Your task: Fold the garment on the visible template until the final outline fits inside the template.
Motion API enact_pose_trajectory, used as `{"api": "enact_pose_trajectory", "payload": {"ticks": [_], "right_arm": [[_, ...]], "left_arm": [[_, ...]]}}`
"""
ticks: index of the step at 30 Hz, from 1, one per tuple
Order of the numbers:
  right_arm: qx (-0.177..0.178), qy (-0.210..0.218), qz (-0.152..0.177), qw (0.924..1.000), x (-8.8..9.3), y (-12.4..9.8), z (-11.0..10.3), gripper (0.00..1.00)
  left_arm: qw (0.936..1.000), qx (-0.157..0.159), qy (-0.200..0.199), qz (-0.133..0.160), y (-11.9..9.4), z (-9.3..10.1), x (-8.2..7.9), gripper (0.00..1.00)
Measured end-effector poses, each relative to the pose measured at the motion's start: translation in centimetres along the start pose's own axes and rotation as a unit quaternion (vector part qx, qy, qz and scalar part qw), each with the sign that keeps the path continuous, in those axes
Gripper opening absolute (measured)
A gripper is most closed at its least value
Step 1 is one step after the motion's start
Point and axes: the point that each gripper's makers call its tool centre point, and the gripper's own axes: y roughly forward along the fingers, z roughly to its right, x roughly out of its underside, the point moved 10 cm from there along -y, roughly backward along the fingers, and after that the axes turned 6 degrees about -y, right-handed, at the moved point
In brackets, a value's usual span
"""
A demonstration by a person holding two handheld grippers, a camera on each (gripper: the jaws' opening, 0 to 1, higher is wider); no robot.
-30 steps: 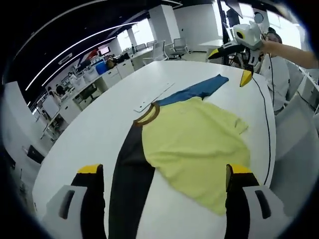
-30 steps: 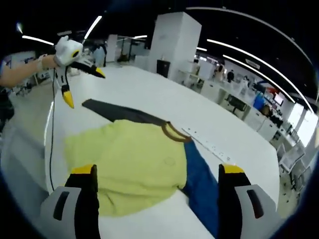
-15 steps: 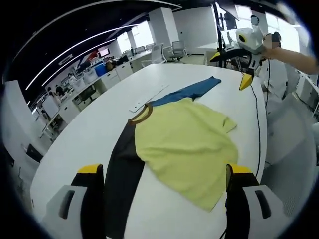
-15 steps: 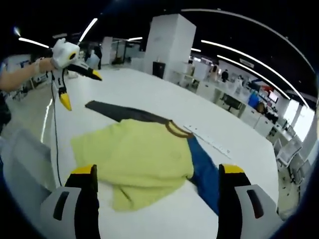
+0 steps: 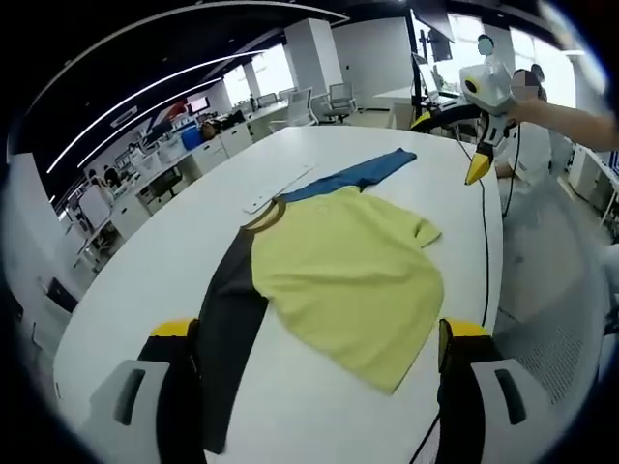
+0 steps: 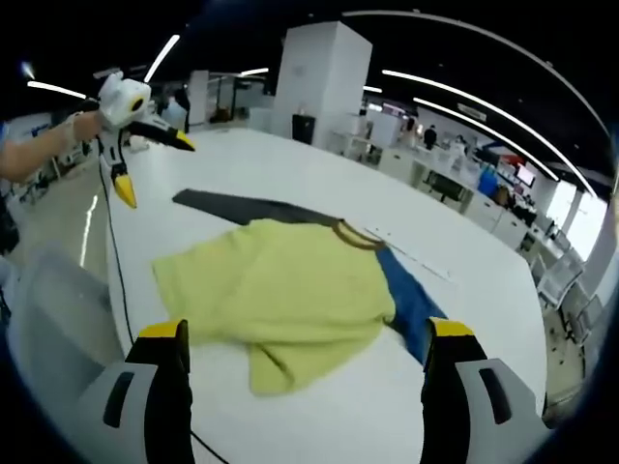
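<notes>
A garment with a yellow body (image 5: 343, 280), a black sleeve (image 5: 227, 324), a blue sleeve (image 5: 363, 172) and a brown collar (image 5: 259, 220) lies spread flat on the white table (image 5: 145, 280). My left gripper (image 5: 319, 329) hangs open above its near hem, holding nothing. My right gripper (image 5: 449, 145) is open in the air past the blue sleeve, held by a hand. From the right gripper view the yellow body (image 6: 280, 285) lies ahead, blue sleeve (image 6: 411, 302) on the right and black sleeve (image 6: 242, 206) beyond. There the right gripper (image 6: 308, 330) is open and the left gripper (image 6: 153, 166) floats at far left.
A thin white strip (image 5: 276, 191) lies on the table just past the collar, seen again as the strip (image 6: 411, 259). A black cable (image 5: 486, 261) trails down along the table edge. Office desks and chairs (image 5: 338, 95) stand beyond the table.
Both grippers have drawn back and up from the garment, so it looks smaller in each view. The garment itself lies as before, and both grippers stay open.
</notes>
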Motion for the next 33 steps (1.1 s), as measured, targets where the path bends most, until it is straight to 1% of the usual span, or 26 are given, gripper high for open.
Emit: {"api": "enact_pose_trajectory", "payload": {"ticks": [5,9,12,13,16,18,20,21,23,25,26,27,28,30,31,33], "right_arm": [[-0.003,0.007,0.002,1.0000,0.7,-0.5,-0.6,1.00],[0.001,0.009,0.010,0.9999,1.0,-1.1,-0.6,1.00],[0.002,0.003,0.010,0.9999,1.3,-1.4,-0.6,0.99],[0.001,0.001,0.012,0.9999,1.5,-1.6,-0.5,0.98],[0.001,0.006,0.018,0.9998,1.8,-1.8,-0.3,0.97],[0.003,0.002,0.021,0.9998,2.1,-2.0,-0.1,0.94],[0.002,-0.010,0.021,0.9997,2.3,-2.2,0.0,0.93],[-0.001,-0.014,0.022,0.9996,2.4,-2.3,0.0,0.92],[-0.003,-0.017,0.023,0.9996,2.5,-2.2,0.1,0.92],[-0.008,-0.018,0.025,0.9995,2.6,-2.2,0.2,0.87],[-0.011,-0.016,0.028,0.9994,2.7,-2.1,0.1,0.83],[-0.010,-0.011,0.031,0.9994,2.8,-2.0,0.1,0.81],[-0.012,-0.012,0.033,0.9993,2.8,-1.9,0.0,0.81],[-0.012,-0.014,0.039,0.9991,3.0,-1.5,-0.1,0.84],[-0.015,-0.014,0.040,0.9990,3.1,-1.4,-0.2,0.83],[-0.021,-0.004,0.041,0.9989,3.5,-0.9,-0.4,0.80]], "left_arm": [[0.9999,0.003,-0.009,0.006,-0.3,0.8,0.8,0.97],[0.9999,0.001,-0.013,0.004,-0.3,1.3,0.9,0.96],[0.9998,-0.001,-0.017,0.007,-0.2,2.1,1.0,0.94],[0.9998,0.004,-0.019,0.004,-0.2,2.5,1.1,0.93],[0.9998,-0.004,-0.021,0.005,-0.1,3.0,1.1,0.90],[0.9995,-0.011,-0.030,0.007,-0.2,3.3,1.2,0.86],[0.9990,-0.010,-0.042,0.013,-0.3,3.7,1.4,0.80],[0.9986,-0.010,-0.050,0.013,-0.2,3.9,1.6,0.79],[0.9987,-0.014,-0.049,0.009,-0.1,4.2,2.0,0.79],[0.9987,-0.017,-0.048,0.002,-0.1,4.3,2.3,0.75],[0.9986,-0.019,-0.050,0.002,-0.1,4.3,2.4,0.72],[0.9984,-0.019,-0.053,0.002,-0.1,4.4,2.5,0.71],[0.9983,-0.019,-0.055,0.002,0.0,4.4,2.5,0.70],[0.9980,-0.018,-0.060,0.003,0.2,4.5,2.6,0.66],[0.9976,-0.018,-0.066,0.003,0.4,4.5,2.7,0.63],[0.9968,-0.019,-0.077,0.006,0.6,4.4,2.9,0.53]]}}
